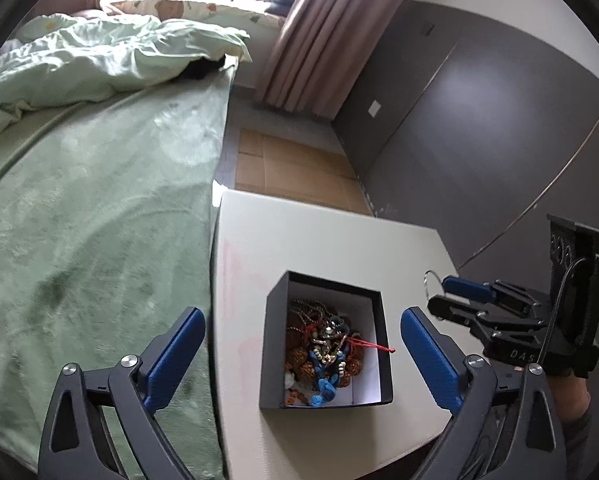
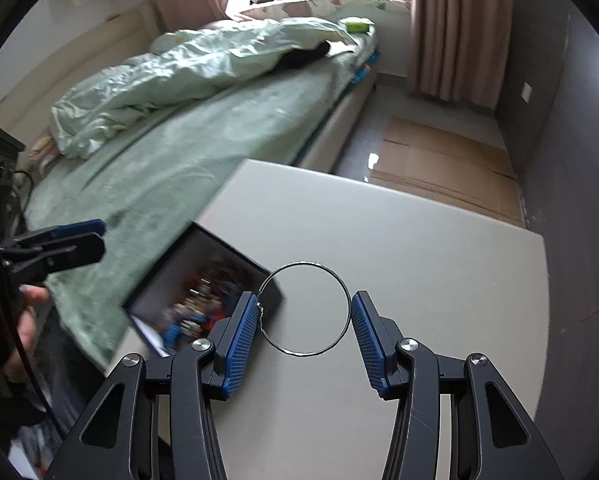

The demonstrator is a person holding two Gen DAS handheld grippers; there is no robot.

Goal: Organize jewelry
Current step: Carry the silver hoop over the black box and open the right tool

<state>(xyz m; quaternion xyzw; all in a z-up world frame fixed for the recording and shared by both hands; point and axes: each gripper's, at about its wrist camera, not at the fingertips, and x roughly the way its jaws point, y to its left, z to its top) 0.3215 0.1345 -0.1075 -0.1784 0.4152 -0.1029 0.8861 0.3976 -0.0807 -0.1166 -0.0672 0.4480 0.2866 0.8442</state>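
While blurred elsewhere, jewelry box (image 1: 325,344) sharp, left view.

box (image 1: 273,344): black outside, white lining
jewelry (image 1: 323,350): tangled orange-brown, blue, red cord
ring (image 2: 305,309): silver
gripper pads (image 1: 175,364): blue, ribbed, on black arms
table (image 1: 319,240): off-white
blanket (image 1: 99,220): pale green
curtain (image 1: 319,28), 12 o'clock: dusty pink

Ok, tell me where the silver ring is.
The silver ring spans the right gripper, above the white table, right of the black box.
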